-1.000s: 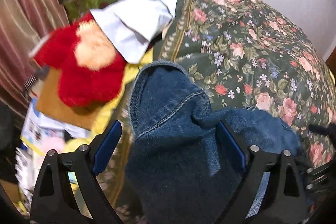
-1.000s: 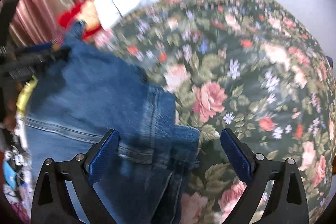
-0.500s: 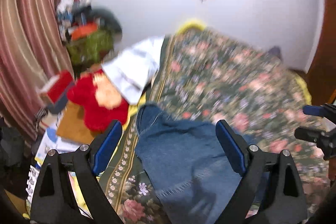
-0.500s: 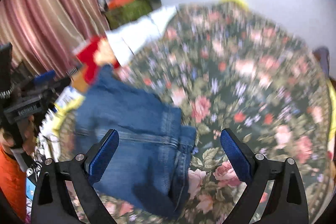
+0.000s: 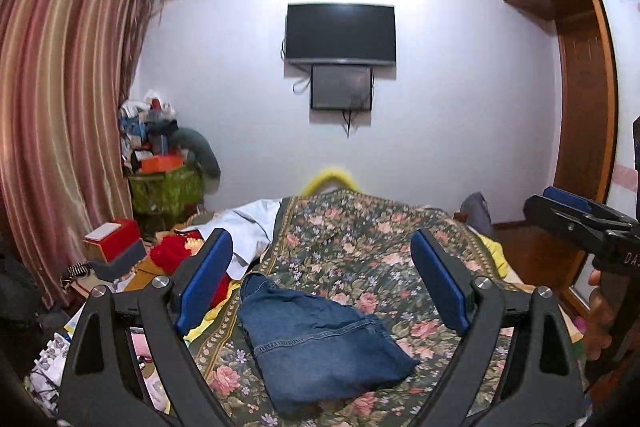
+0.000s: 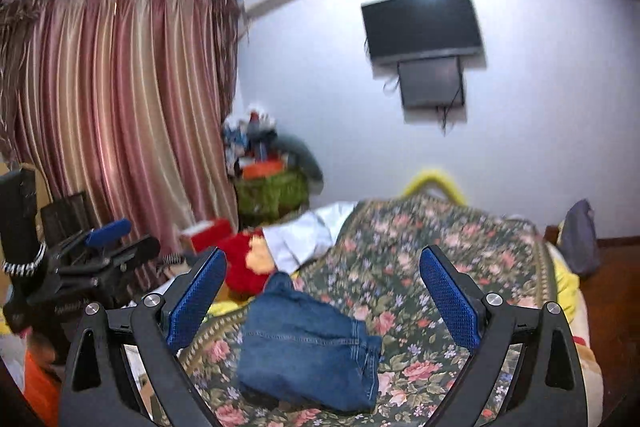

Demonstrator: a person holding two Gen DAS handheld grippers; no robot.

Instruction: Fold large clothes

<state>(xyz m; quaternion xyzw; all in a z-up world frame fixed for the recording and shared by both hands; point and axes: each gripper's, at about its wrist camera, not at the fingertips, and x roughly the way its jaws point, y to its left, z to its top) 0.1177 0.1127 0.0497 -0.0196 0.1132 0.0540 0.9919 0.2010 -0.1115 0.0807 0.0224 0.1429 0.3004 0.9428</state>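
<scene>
Folded blue jeans (image 5: 320, 341) lie in a compact bundle on the floral bedspread (image 5: 380, 239), near the bed's front left. They also show in the right wrist view (image 6: 304, 343). My left gripper (image 5: 322, 285) is open and empty, held well above and back from the jeans. My right gripper (image 6: 322, 297) is open and empty too, also raised clear of them. The right gripper shows at the right edge of the left wrist view (image 5: 580, 219); the left gripper shows at the left of the right wrist view (image 6: 108, 243).
A white cloth (image 5: 248, 227) and a red plush toy (image 5: 176, 255) lie at the bed's left side. A cluttered green basket (image 5: 166, 187), a red box (image 5: 112, 239) and striped curtains (image 5: 60, 131) stand left. A wall TV (image 5: 340, 33) and a wooden wardrobe (image 5: 580, 107) are beyond.
Both grippers have lifted up and back from the jeans, which now lie folded and free on the bed. The views swung from looking down at the denim to facing the far wall.
</scene>
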